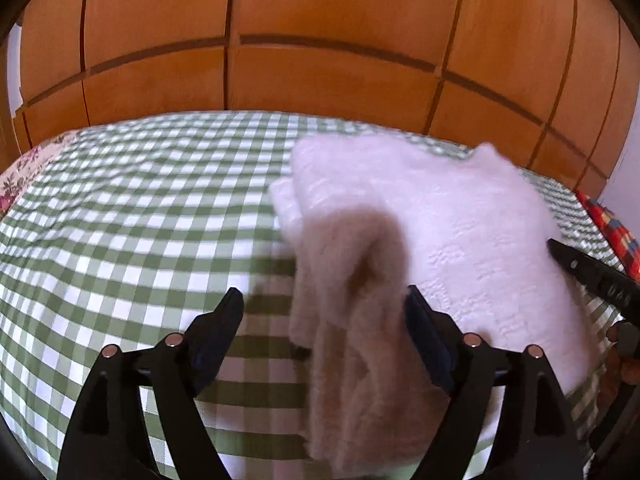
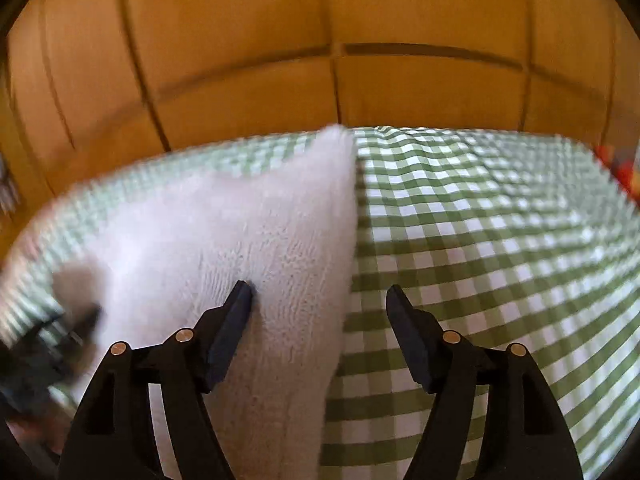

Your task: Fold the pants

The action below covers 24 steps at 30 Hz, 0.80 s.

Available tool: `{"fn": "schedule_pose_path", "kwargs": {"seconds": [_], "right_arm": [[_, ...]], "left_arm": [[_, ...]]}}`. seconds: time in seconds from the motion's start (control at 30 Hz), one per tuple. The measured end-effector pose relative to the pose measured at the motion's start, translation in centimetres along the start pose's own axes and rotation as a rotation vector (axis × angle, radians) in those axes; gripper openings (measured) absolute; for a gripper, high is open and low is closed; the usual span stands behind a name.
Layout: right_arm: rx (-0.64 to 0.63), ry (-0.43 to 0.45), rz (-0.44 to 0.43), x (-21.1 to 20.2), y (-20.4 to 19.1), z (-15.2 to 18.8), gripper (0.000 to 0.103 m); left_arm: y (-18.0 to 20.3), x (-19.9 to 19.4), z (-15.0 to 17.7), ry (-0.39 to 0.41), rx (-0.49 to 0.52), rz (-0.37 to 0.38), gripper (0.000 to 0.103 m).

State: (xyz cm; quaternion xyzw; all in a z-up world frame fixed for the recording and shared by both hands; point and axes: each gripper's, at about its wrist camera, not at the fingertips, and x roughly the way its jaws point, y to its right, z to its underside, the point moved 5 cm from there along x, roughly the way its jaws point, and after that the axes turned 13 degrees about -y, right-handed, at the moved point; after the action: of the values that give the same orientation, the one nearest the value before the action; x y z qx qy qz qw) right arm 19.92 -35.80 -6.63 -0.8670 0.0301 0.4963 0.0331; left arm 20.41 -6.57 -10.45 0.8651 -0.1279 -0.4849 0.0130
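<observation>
Looking thru my left wrist cam, L to R: floral fabric (image 1: 16, 184) at the far left edge, then the green-and-white checked bedcover (image 1: 132, 208) across the bed, w/ a wooden wardrobe (image 1: 320, 40) behind it. My left gripper (image 1: 322, 300) has its jaws spread wide. A hanging fold of the white pants (image 1: 460, 216) droops between them, close to or against the right finger (image 1: 424, 332), can't tell which; the left finger (image 1: 224, 320) is well clear of the cloth, so no pinch. Rest of the pants lies folded on the cover, right of centre, fuzzy knit texture. Further right the black tip of my right gripper (image 1: 592, 280) pokes in over the pants' right edge. A red patterned cloth (image 1: 612, 232) sits at the bed's far right corner.

Right wrist cam, L to R: my left gripper shows as a dark blur at the lower left edge, beside the pants (image 2: 240, 240). Pants fill the left-centre, one corner peaking up toward the wardrobe (image 2: 320, 20). My right gripper (image 2: 320, 292) is also parted, jaws fairly wide. Left finger (image 2: 232, 328) sits over the cloth, pants' right edge runs down between the two fingers, right finger (image 2: 412, 336) is over bare checked cover (image 2: 480, 240). Nothing clamped. Whole view is motion-blurred, worst on the left.
</observation>
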Motion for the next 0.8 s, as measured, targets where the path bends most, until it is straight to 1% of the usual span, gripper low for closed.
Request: {"fn": "schedule_pose_path", "kwargs": {"seconds": [0.03,0.1,0.2,0.23,0.27,0.3,0.37,0.4,0.47,0.53,0.6,0.67,0.8], "right_arm": [[-0.026,0.023,0.041,0.0,-0.5,0.2,0.068],[-0.047,0.052,0.083,0.0,-1.0,0.6,0.068],[-0.034,0.073,0.074,-0.4,-0.7,1.0,0.071],[-0.022,0.078,0.063,-0.7,-0.6,1.2,0.078],[-0.006,0.081,0.054,-1.2,-0.3,1.3,0.082],[0.022,0.079,0.044,-1.8,0.1,1.6,0.09],[0.066,0.081,0.0,-3.1,0.7,2.2,0.09],[0.071,0.082,-0.008,-3.6,0.6,2.7,0.09],[0.058,0.063,-0.001,-3.9,0.4,3.7,0.092],[0.034,0.027,0.016,-3.5,-0.1,5.0,0.092],[0.03,0.015,0.023,-3.3,-0.3,6.1,0.093],[0.043,-0.004,0.027,-3.2,-0.1,7.0,0.093],[0.078,0.021,-0.022,-5.2,0.1,8.0,0.093]], "left_arm": [[-0.1,0.3,0.0,-0.007,-0.011,0.015,0.084],[-0.9,0.6,0.2,-0.019,-0.058,0.051,0.088],[-0.8,0.3,0.7,-0.028,-0.061,0.074,0.088],[-0.7,0.0,0.9,-0.027,-0.059,0.075,0.088],[-0.7,-0.3,1.1,-0.025,-0.06,0.073,0.09],[-0.7,-0.6,1.4,-0.023,-0.061,0.07,0.094],[-0.5,-1.4,1.9,-0.018,-0.062,0.063,0.097],[-0.3,-1.6,2.1,-0.017,-0.059,0.064,0.098],[0.1,-2.2,2.8,-0.009,-0.044,0.054,0.101],[0.4,-2.3,3.2,-0.007,-0.026,0.035,0.101],[0.5,-2.4,3.8,-0.008,-0.012,0.025,0.101],[0.4,-2.6,4.4,-0.02,-0.021,0.034,0.101],[0.1,-4.1,5.3,-0.008,-0.029,0.043,0.101]]}}
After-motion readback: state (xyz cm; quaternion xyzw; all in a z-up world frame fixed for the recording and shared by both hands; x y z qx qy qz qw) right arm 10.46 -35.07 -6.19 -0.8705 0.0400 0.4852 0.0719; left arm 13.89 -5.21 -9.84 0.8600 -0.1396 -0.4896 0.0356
